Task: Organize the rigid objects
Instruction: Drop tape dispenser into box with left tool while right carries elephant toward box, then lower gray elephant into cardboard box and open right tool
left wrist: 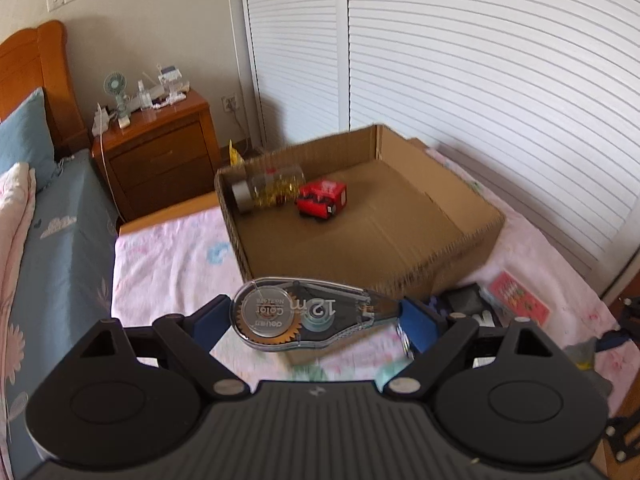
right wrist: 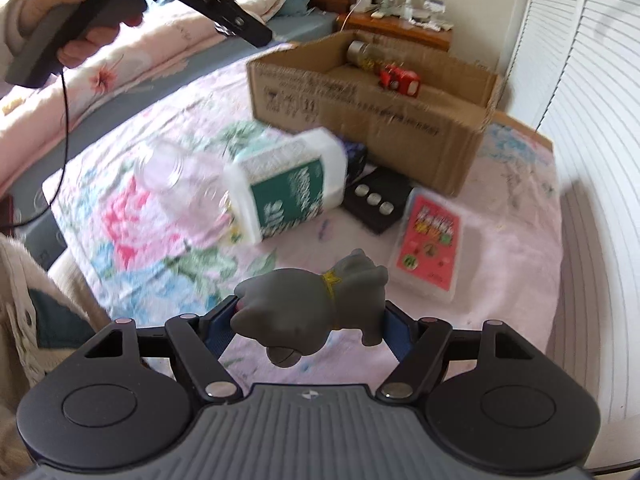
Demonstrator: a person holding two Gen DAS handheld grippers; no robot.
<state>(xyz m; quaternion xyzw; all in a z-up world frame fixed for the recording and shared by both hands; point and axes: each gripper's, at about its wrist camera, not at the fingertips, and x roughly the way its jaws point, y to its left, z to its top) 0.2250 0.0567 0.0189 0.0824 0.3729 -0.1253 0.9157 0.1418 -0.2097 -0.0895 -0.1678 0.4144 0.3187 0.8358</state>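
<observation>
Left gripper: clamped on a clear tape roller, one blue pad on each end, lifted above the pink flowered bed sheet. Just past it, an open cardboard box resting on the sheet. Inside, near the far left corner, a clear jar of gold bits on its side, touching a small red toy truck. Beside the bed, a wooden nightstand with a little fan on top.

Right gripper: squeezed tight on a gray toy dog with a yellow collar, held sideways in the air over the sheet. Farther ahead, a white bottle with a green label lying on its side, a clear cup next to it, blurry. Near the box, a black gadget with three round buttons and a pink card pack flat on the sheet. Up at the top left, a hand gripping the handle of the other tool.
</observation>
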